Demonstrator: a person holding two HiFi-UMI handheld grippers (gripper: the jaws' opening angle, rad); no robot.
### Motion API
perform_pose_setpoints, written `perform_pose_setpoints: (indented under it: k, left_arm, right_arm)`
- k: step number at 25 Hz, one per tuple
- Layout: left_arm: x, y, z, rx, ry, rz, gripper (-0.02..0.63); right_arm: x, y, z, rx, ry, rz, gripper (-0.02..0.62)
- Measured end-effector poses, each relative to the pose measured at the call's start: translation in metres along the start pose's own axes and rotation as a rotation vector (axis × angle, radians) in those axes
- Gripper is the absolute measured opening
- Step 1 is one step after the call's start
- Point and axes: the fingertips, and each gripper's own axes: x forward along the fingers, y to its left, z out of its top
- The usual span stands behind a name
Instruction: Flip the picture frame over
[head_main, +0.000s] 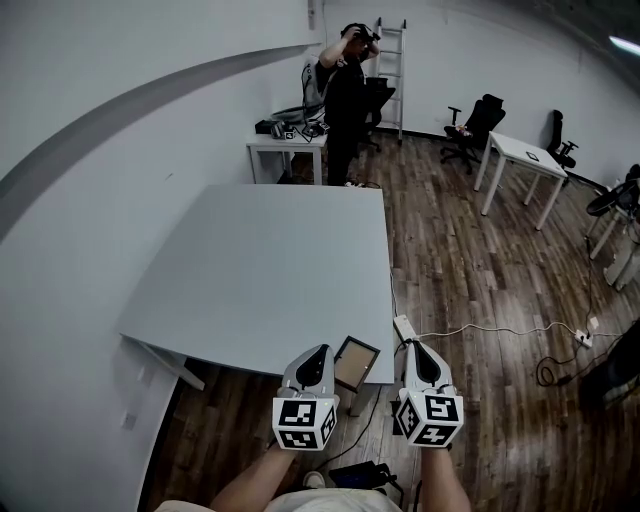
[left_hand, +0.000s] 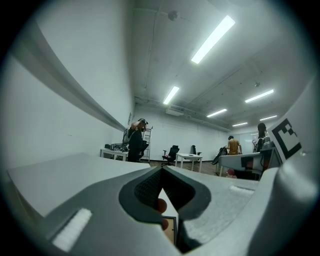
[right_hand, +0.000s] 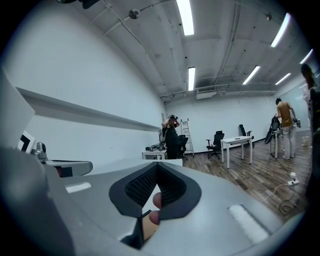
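With both pairs of jaws pressed together on nothing, the picture frame (head_main: 356, 364) lies bottom centre at the near edge of the table (head_main: 260, 270), just right of the left gripper (head_main: 321, 352) and farther from the right gripper (head_main: 413, 346).

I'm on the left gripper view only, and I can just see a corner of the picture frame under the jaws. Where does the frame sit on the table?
Observer: In the head view, the picture frame is at the near edge of the grey table, between the left gripper and the right gripper.
Operator: Is the right gripper holding anything?
Observer: No. Its own view shows the jaws shut, with nothing between them.
Operator: Anything on the floor there?
Observer: A white power strip lies beside the table's near right corner.
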Motion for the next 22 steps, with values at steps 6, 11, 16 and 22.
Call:
perform_pose_setpoints:
  k: [6, 11, 16, 22]
  left_arm:
    - [-0.0015, 0.0047, -0.0074, -0.014, 0.016, 0.002, 0.000]
    - [-0.0030, 0.0090, -0.0098, -0.020, 0.019, -0.001, 0.000]
    - [-0.0027, 0.0076, -0.0076, -0.019, 0.016, -0.004, 0.000]
    - [-0.0028, 0.0059, -0.0094, -0.019, 0.020, -0.008, 0.000]
  right_arm:
    - [-0.0003, 0.0013, -0.0030, -0.019, 0.007, -0.004, 0.023]
    - [0.0015, 0.0077, -0.0053, -0.025, 0.011, -0.003, 0.023]
    - [0.0020, 0.0096, -0.0049, -0.025, 0.010, -0.001, 0.023]
    - [0.0008, 0.0085, -0.0077, -0.012, 0.008, 0.001, 0.025]
